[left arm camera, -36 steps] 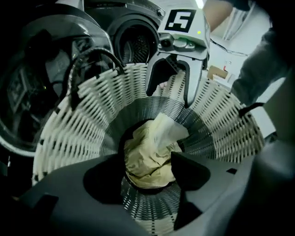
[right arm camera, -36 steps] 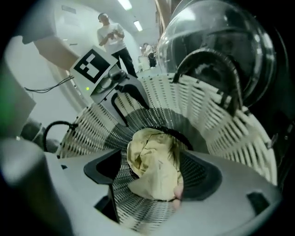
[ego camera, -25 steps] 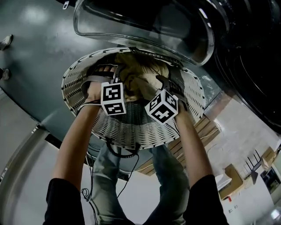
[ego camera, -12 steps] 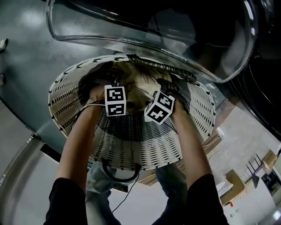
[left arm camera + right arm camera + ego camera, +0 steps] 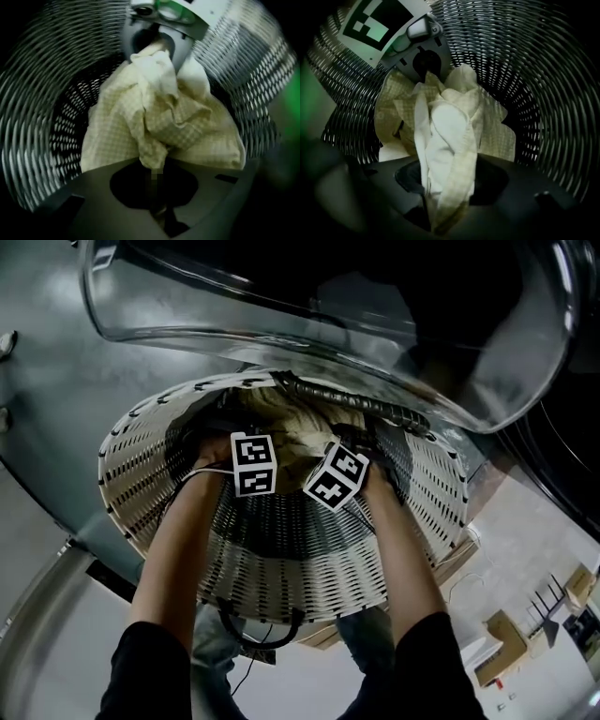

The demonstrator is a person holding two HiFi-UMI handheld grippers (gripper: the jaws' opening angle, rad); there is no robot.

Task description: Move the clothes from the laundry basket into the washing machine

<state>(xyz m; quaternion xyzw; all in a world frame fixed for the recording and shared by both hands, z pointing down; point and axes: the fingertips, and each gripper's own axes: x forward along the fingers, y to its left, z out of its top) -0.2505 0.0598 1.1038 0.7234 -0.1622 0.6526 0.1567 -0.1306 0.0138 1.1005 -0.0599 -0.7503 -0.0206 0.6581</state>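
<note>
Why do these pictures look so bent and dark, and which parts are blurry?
Head view: fisheye bends the laundry basket rim and glass door, glare on the glass. Left gripper view: dim, basket weave smeared, cloth sharper. Right gripper view: dark corners, cloth brightly lit.

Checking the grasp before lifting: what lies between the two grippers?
The yellow checked cloth, pinched by the left gripper and by the right gripper, whose jaws have just been closing on it; both gripper views show this.
</note>
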